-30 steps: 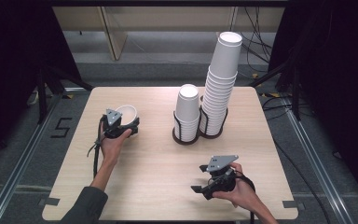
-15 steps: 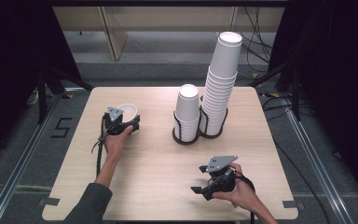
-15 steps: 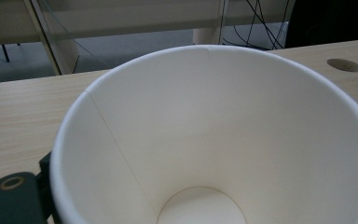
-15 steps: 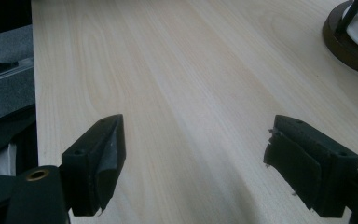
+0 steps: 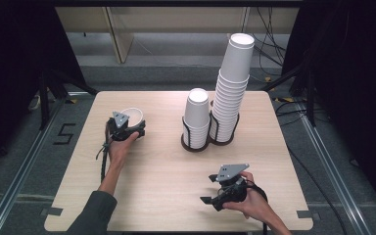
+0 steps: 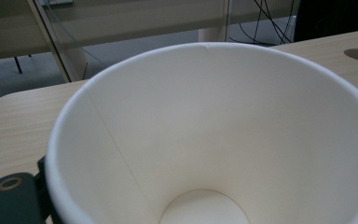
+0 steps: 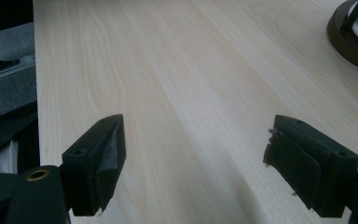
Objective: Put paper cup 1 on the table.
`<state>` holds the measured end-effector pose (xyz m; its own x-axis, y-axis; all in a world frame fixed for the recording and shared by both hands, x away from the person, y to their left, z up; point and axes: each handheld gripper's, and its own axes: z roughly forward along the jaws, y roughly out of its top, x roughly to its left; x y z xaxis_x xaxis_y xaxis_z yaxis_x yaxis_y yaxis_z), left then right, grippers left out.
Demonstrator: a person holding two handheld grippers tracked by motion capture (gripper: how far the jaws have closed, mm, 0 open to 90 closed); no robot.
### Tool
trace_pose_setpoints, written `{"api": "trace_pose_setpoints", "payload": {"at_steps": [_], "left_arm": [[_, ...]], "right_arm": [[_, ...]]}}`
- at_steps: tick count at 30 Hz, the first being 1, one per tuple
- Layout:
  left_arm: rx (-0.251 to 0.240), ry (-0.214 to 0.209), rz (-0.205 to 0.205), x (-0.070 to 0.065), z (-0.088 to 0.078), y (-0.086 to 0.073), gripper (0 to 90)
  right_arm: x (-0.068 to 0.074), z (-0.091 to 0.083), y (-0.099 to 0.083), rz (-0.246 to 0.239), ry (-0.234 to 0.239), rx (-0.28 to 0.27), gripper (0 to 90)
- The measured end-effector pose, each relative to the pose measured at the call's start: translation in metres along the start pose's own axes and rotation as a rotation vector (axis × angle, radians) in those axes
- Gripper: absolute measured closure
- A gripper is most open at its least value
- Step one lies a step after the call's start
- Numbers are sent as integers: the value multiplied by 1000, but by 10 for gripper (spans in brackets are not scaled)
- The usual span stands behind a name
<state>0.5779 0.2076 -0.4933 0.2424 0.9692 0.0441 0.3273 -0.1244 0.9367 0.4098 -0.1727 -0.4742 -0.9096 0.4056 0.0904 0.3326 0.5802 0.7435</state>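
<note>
A single white paper cup (image 5: pixel 134 115) stands upright on the wooden table (image 5: pixel 166 166) at its left side. My left gripper (image 5: pixel 131 128) reaches it from the near side. In the left gripper view the cup's inside (image 6: pixel 205 130) is right in front, with one black fingertip (image 6: pixel 9 196) against its outer wall at the lower left; the other jaw is hidden behind the cup. These jaws have just been opening, with the cup between them. My right gripper (image 5: pixel 206 189) rests near the front right of the table, open and empty (image 7: pixel 196 154), pointing left.
A short stack of white cups (image 5: pixel 197 117) and a tall stack (image 5: pixel 232 88) stand in black wire holders (image 5: pixel 196 145) at the middle back of the table. Bare wood lies between the two grippers. The floor drops away beyond the table's edges.
The left hand and its gripper have shifted only slightly at the cup. The right gripper has stayed where it was.
</note>
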Motion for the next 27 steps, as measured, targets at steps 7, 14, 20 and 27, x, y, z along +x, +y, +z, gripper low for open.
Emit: {"api": "trace_pose_setpoints", "payload": {"at_steps": [7, 14, 20, 27], "left_arm": [[29, -19, 5, -2, -2, -1, 117], [74, -27, 24, 0, -5, -3, 125], [112, -39, 60, -1, -8, -5, 127], [125, -37, 59, 1, -12, -8, 135]], "right_arm": [[0, 0, 0, 0, 0, -1, 201], [1, -1, 0, 10, 0, 4, 201], [-1, -1, 0, -16, -5, -3, 201], [-1, -2, -1, -16, -1, -3, 201]]}}
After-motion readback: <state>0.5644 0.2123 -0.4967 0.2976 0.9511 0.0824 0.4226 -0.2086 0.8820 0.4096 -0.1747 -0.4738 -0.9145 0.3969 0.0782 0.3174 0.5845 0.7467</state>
